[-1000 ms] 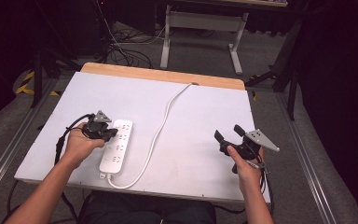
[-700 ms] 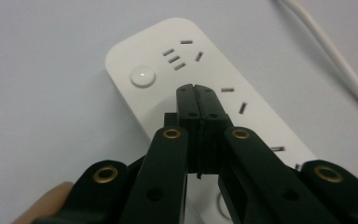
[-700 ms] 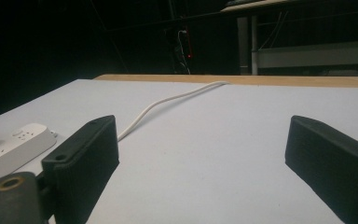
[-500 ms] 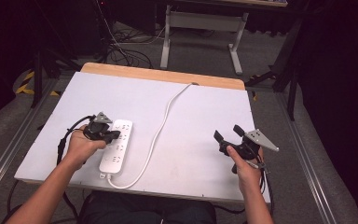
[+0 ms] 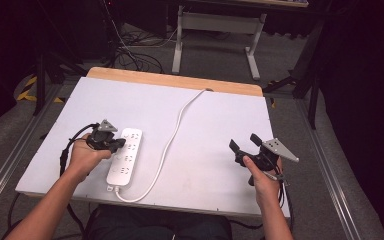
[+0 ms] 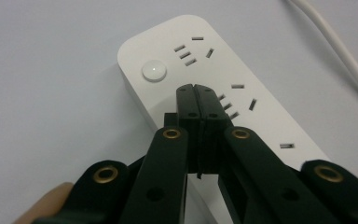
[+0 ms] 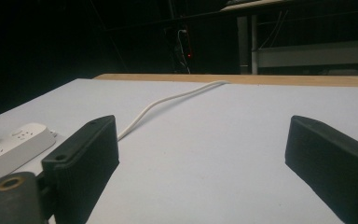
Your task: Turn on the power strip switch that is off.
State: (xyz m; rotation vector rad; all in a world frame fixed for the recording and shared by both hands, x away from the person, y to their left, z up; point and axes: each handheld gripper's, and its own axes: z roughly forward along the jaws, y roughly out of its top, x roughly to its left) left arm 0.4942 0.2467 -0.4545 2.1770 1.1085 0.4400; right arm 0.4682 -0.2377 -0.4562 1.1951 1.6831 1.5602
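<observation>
Fingers (image 6: pixel 196 100) of left gripper (image 5: pixel 111 142) pressed tight together, nothing pinched between them. Tips low over top of white power strip (image 5: pixel 125 156), close to its slots and just past round button (image 6: pixel 154 71); touching or only hovering, cannot tell. Left hand (image 5: pixel 84 156) wrapped around that gripper, at left side of desk (image 5: pixel 145 105).

Fingers (image 7: pixel 86 161) of right gripper (image 5: pixel 246 145) spread wide apart, nothing between them but bare desk top. Held up by right hand (image 5: pixel 261 173) near right front corner of desk, well apart from power strip. Grey three-cornered plate (image 5: pixel 279 149) on top of it.

Power strip flat on left part of desk, long way running from near edge toward far edge, button end farther away. White cord (image 5: pixel 172 135) out of its near end, curling right, then running up across desk to far edge and over wooden strip (image 5: pixel 175 80) there.

Desk top white and flat, with pale wood along far side. Dark room all around. Grey floor (image 5: pixel 220 55) behind desk, with tangle of black cables (image 5: pixel 132 55) and legs of another table (image 5: pixel 215 35). Metal rails (image 5: pixel 10 160) along both sides of desk.
</observation>
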